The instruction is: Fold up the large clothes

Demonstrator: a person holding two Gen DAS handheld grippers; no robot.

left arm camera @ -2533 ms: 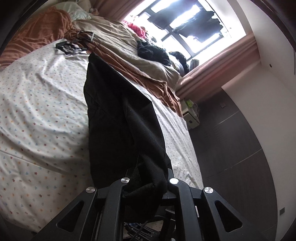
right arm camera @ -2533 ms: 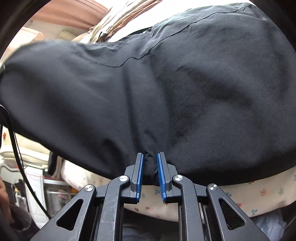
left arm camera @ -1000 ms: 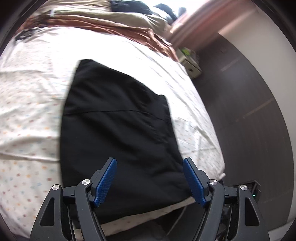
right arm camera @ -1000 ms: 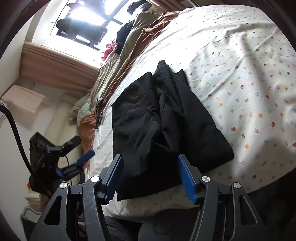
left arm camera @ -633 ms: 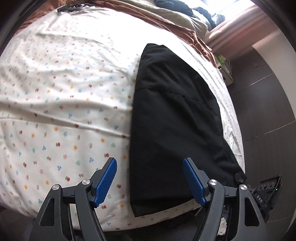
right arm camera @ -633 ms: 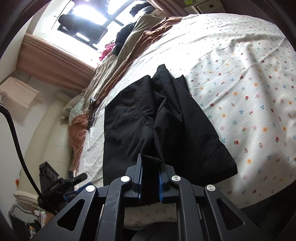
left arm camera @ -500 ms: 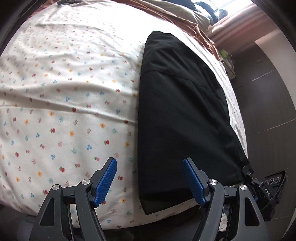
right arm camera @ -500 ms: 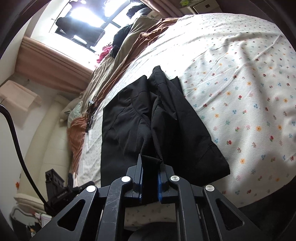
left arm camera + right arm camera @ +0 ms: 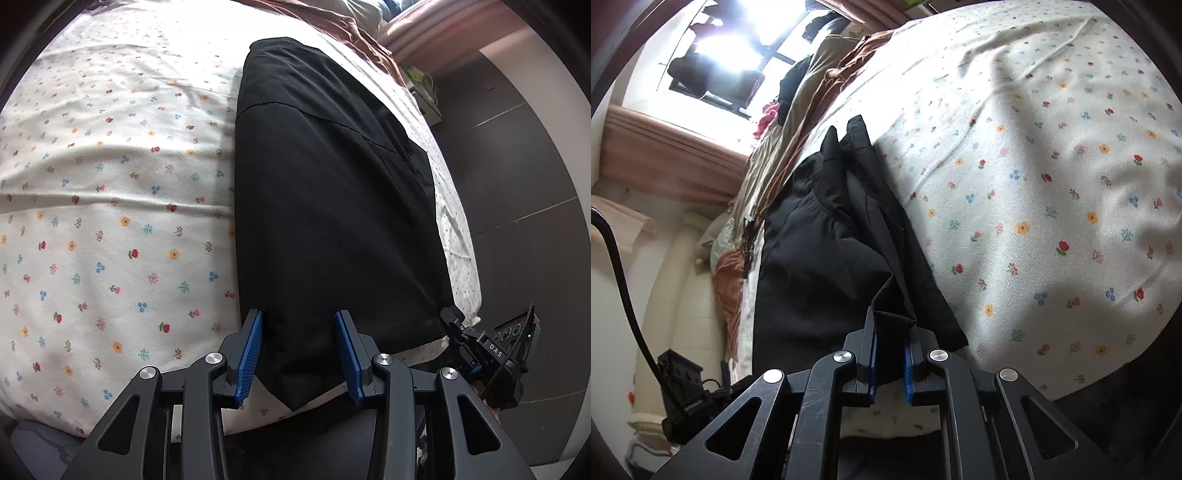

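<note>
A large black garment [image 9: 332,192] lies folded lengthwise on the flowered bedsheet [image 9: 110,184]. My left gripper [image 9: 299,354] is open, its blue pads on either side of the garment's near corner at the bed's edge. My right gripper [image 9: 889,365] is shut on the other near corner of the black garment [image 9: 820,258] and lifts a small fold of it. The right gripper also shows at the right edge of the left wrist view [image 9: 458,325].
Brown and beige bedding [image 9: 812,96] is bunched along the far side of the bed under a bright window [image 9: 713,66]. Dark clothes [image 9: 790,85] lie on that bedding. A dark floor [image 9: 517,184] runs beside the bed. A small white box [image 9: 424,99] stands by the curtain.
The garment was laid flat and released, then my right gripper shut on its near corner. My left gripper has moved in over the other corner and its jaws have narrowed.
</note>
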